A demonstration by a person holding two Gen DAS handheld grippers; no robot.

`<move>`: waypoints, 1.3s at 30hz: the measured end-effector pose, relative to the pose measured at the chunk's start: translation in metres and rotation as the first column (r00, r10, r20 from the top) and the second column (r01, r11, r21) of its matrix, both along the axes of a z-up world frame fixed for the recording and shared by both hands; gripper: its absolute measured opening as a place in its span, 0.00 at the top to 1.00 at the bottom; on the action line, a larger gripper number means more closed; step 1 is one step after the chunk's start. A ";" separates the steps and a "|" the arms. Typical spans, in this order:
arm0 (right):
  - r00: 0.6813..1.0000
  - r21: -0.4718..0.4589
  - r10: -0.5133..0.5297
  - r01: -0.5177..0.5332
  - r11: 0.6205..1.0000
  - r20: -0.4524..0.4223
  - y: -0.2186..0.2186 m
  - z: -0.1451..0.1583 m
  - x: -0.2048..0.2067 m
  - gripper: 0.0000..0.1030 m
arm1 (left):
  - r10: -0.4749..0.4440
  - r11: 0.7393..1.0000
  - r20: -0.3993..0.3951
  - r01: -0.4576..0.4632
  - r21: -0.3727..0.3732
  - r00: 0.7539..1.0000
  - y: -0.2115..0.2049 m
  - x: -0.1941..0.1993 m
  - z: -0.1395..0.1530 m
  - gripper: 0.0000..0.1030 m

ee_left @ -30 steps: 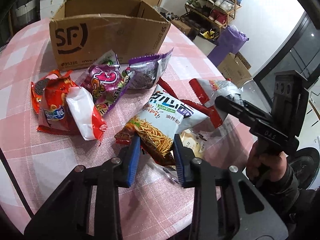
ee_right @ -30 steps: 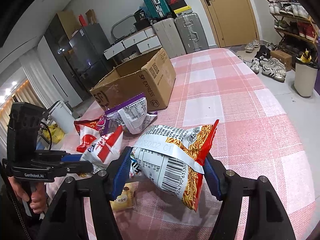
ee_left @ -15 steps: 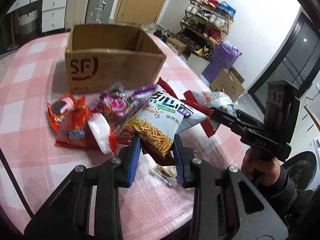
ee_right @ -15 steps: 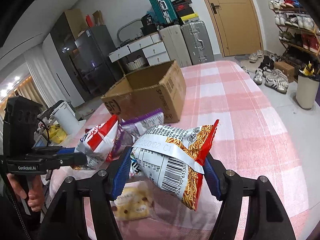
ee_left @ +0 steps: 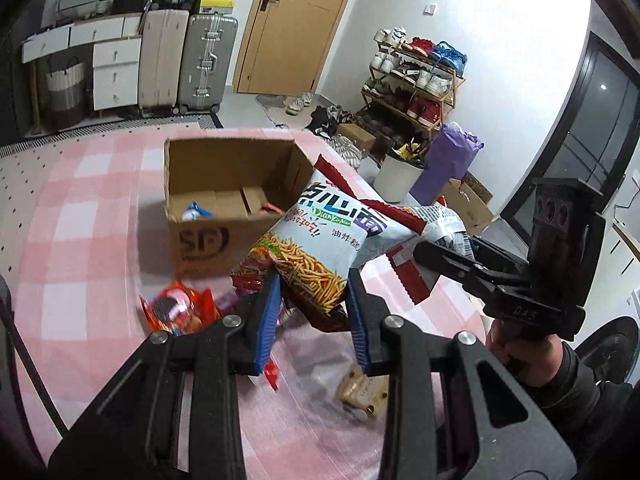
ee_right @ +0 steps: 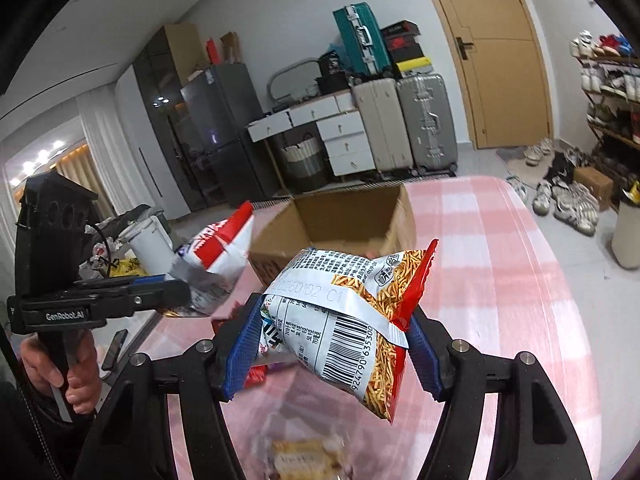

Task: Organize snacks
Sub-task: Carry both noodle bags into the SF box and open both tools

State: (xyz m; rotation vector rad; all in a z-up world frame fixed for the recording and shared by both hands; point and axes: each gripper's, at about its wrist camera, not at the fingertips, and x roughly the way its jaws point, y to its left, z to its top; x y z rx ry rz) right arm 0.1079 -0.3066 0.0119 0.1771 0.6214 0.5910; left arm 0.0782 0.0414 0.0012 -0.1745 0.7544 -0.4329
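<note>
**Both grippers hold noodle-snack bags before the box**

The pink checked tablecloth [ee_left: 80, 248] spreads beneath both jaws. Ahead of them sits the open SF cardboard box [ee_left: 224, 208]. The left gripper [ee_left: 312, 312] is clamped on a pale-blue fried-noodle snack bag [ee_left: 320, 240], held clear of the table. The right gripper [ee_right: 332, 352] pinches a second noodle bag [ee_right: 352, 312], barcode side up. Below the left jaws lie a red cookie packet [ee_left: 176, 312] and a small biscuit pack [ee_left: 360, 392].
</note>
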 end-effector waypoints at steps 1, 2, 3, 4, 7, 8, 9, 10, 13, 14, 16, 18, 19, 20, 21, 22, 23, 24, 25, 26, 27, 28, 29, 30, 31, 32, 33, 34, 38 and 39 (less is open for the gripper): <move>1.000 -0.001 0.005 -0.005 1.000 0.006 0.003 0.004 0.004 0.34 | 0.002 1.000 0.005 -0.002 0.002 1.000 -0.002 0.004 0.005 0.72; 1.000 -0.003 0.011 -0.011 1.000 0.013 0.006 0.007 0.008 0.34 | 0.005 1.000 0.009 -0.005 0.003 1.000 0.000 0.007 0.010 0.72; 1.000 -0.002 0.014 -0.014 1.000 0.018 0.009 0.011 0.012 0.34 | 0.012 1.000 0.015 -0.012 0.005 1.000 0.004 0.010 0.015 0.72; 1.000 0.000 0.016 -0.016 1.000 0.023 0.011 0.015 0.017 0.34 | 0.023 1.000 0.024 -0.023 0.004 0.999 0.008 0.013 0.021 0.72; 0.999 0.013 0.024 -0.024 1.000 0.037 0.017 0.026 0.028 0.34 | 0.047 0.999 0.035 -0.046 -0.012 0.998 0.020 0.023 0.033 0.72; 0.999 0.011 0.027 -0.027 1.000 0.043 0.019 0.029 0.032 0.34 | 0.058 0.998 0.037 -0.058 -0.016 0.998 0.026 0.027 0.037 0.72; 0.998 0.011 0.031 -0.032 0.999 0.049 0.022 0.033 0.037 0.34 | 0.063 0.998 0.036 -0.062 -0.016 0.997 0.031 0.032 0.040 0.72; 0.998 0.012 0.035 -0.035 0.999 0.051 0.024 0.036 0.041 0.34 | 0.068 0.998 0.036 -0.068 -0.015 0.997 0.028 0.039 0.043 0.72; 0.998 0.022 0.046 -0.047 0.999 0.053 0.030 0.045 0.055 0.34 | 0.084 0.996 0.039 -0.084 -0.012 0.996 0.039 0.054 0.054 0.72; 0.998 0.024 0.046 -0.048 0.999 0.053 0.032 0.048 0.060 0.34 | 0.084 0.996 0.039 -0.083 -0.009 0.996 0.044 0.060 0.058 0.72; 0.997 0.037 0.052 -0.054 0.998 0.057 0.035 0.054 0.069 0.34 | 0.090 0.996 0.042 -0.090 -0.006 0.995 0.050 0.071 0.065 0.72; 0.997 0.040 0.055 -0.058 0.998 0.062 0.039 0.060 0.080 0.34 | 0.091 0.996 0.041 -0.091 -0.003 0.995 0.051 0.084 0.071 0.72; 0.996 0.042 0.059 -0.061 0.997 0.064 0.041 0.063 0.084 0.34 | 0.093 0.996 0.040 -0.093 -0.002 0.995 0.051 0.091 0.073 0.72; 0.996 0.044 0.062 -0.065 0.997 0.064 0.043 0.065 0.089 0.34 | 0.094 0.996 0.038 -0.094 0.001 0.995 0.046 0.097 0.074 0.72; 0.996 0.045 0.064 -0.067 0.997 0.065 0.044 0.066 0.092 0.34 | 0.093 0.996 0.036 -0.093 0.004 0.995 0.046 0.103 0.076 0.72; 0.996 0.044 0.065 -0.068 0.997 0.065 0.046 0.068 0.097 0.34 | 0.094 0.996 0.036 -0.095 0.006 0.995 0.043 0.107 0.076 0.72; 0.996 0.044 0.065 -0.068 0.997 0.063 0.048 0.069 0.102 0.34 | 0.094 0.996 0.033 -0.094 0.009 0.995 0.043 0.114 0.077 0.72; 0.996 0.045 0.064 -0.067 0.997 0.062 0.050 0.070 0.107 0.34 | 0.095 0.995 0.028 -0.095 0.009 0.995 0.043 0.121 0.078 0.72; 0.996 0.048 0.064 -0.067 0.997 0.062 0.051 0.072 0.111 0.34 | 0.094 0.996 0.024 -0.094 0.009 0.995 0.042 0.127 0.077 0.72; 0.996 0.049 0.064 -0.067 0.997 0.062 0.051 0.072 0.116 0.34 | 0.089 0.996 0.019 -0.090 0.014 0.996 0.038 0.130 0.074 0.72; 0.996 0.049 0.065 -0.068 0.996 0.062 0.053 0.073 0.120 0.34 | 0.089 0.996 0.013 -0.089 0.016 0.996 0.037 0.137 0.072 0.72; 0.996 0.048 0.065 -0.068 0.997 0.062 0.053 0.072 0.123 0.34 | 0.093 0.996 0.004 -0.093 0.009 0.996 0.038 0.143 0.069 0.72; 0.996 0.046 0.066 -0.068 0.997 0.057 0.055 0.072 0.126 0.34 | 0.091 0.996 -0.005 -0.091 0.006 0.996 0.034 0.143 0.062 0.72; 0.996 0.044 0.067 -0.070 0.997 0.051 0.056 0.072 0.128 0.34 | 0.091 0.996 -0.015 -0.091 0.002 0.996 0.033 0.147 0.058 0.72; 0.996 0.040 0.070 -0.072 0.997 0.046 0.058 0.071 0.132 0.34 | 0.097 0.995 -0.021 -0.097 0.002 0.995 0.033 0.153 0.053 0.72; 0.996 0.034 0.074 -0.075 0.997 0.043 0.060 0.069 0.134 0.34 | 0.096 0.995 -0.031 -0.096 0.003 0.995 0.031 0.156 0.047 0.72; 0.996 0.029 0.075 -0.076 0.997 0.040 0.061 0.068 0.137 0.34 | 0.098 0.995 -0.040 -0.098 0.001 0.994 0.030 0.160 0.042 0.72; 0.996 0.024 0.077 -0.077 0.997 0.037 0.061 0.066 0.141 0.34 | 0.097 0.995 -0.049 -0.097 0.000 0.994 0.030 0.164 0.037 0.72; 0.997 0.014 0.075 -0.075 0.997 0.017 0.065 0.055 0.152 0.34 | 0.095 0.995 -0.071 -0.095 0.012 0.993 0.027 0.179 0.017 0.72; 0.997 0.011 0.073 -0.073 0.997 0.012 0.065 0.052 0.153 0.34 | 0.095 0.995 -0.075 -0.095 0.011 0.993 0.027 0.182 0.013 0.72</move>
